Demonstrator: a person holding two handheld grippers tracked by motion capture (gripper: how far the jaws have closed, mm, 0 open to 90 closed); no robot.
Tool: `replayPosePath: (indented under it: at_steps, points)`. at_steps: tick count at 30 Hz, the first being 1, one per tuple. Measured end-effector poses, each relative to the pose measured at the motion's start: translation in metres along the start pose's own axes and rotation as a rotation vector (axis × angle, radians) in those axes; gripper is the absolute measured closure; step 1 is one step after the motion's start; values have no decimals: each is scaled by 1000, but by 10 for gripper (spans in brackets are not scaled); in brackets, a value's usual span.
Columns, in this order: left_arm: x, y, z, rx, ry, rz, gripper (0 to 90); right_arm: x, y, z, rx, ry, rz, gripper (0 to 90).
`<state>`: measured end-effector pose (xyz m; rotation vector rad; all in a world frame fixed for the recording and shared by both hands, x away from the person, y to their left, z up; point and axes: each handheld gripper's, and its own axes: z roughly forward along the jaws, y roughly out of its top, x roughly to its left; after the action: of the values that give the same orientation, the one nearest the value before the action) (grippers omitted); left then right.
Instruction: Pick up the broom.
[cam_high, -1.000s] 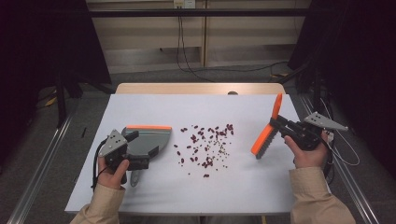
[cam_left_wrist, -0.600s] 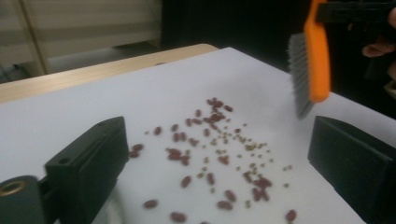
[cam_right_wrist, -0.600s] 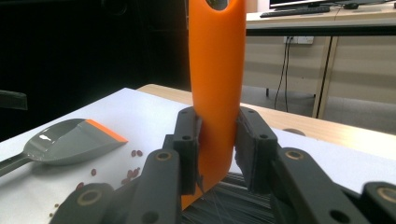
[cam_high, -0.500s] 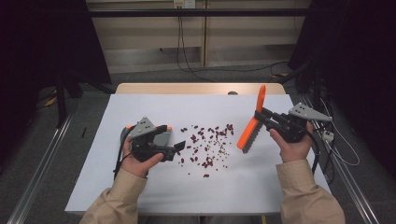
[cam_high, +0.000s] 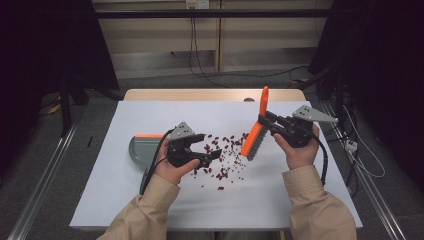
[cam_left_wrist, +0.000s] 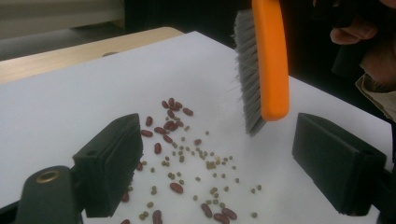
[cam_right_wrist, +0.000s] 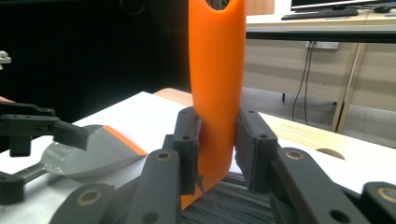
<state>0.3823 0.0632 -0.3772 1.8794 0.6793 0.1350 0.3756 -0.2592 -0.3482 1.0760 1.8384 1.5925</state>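
The right gripper (cam_high: 270, 121) clamps both jaws on the orange handle of the brush (cam_high: 256, 134), whose grey bristles hang below the jaws at the right edge of the scattered beans (cam_high: 222, 156). The left gripper (cam_high: 206, 147) has just been closing its jaws, yet they stand apart with nothing gripped, beans lying on the table (cam_high: 100, 195) beyond them. The dustpan (cam_high: 140, 149) rests behind that gripper.

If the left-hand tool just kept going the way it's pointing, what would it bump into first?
Probably the brush. The open left tool points over the scattered beans toward its bristles, though how far off the brush hangs is hard to tell.
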Motion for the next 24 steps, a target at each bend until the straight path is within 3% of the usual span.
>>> replayPosePath:
  at_steps: [9, 12, 14, 16, 20, 22, 24]
  points:
    - [-5, 0, 15, 16, -42, 9, 265, 18, 5, 20, 14, 31, -35, 715]
    - [-10, 2, 22, 30, -35, 28, 316, 24, 6, 27, 21, 48, -42, 715]
    - [-12, 2, 27, 41, -46, 19, 354, 29, 7, 32, 25, 52, -45, 715]
    - [-14, 1, 31, 65, -23, 26, 377, 34, 7, 37, 28, 67, -51, 715]
    - [-13, -1, 36, 76, -28, 22, 508, 42, 8, 44, 28, 86, -43, 715]
    - [-14, -1, 34, 66, -5, 23, 666, 46, 9, 47, 32, 94, -50, 714]
    - [-13, -1, 32, 63, 16, 17, 678, 49, 10, 49, 31, 84, -48, 713]
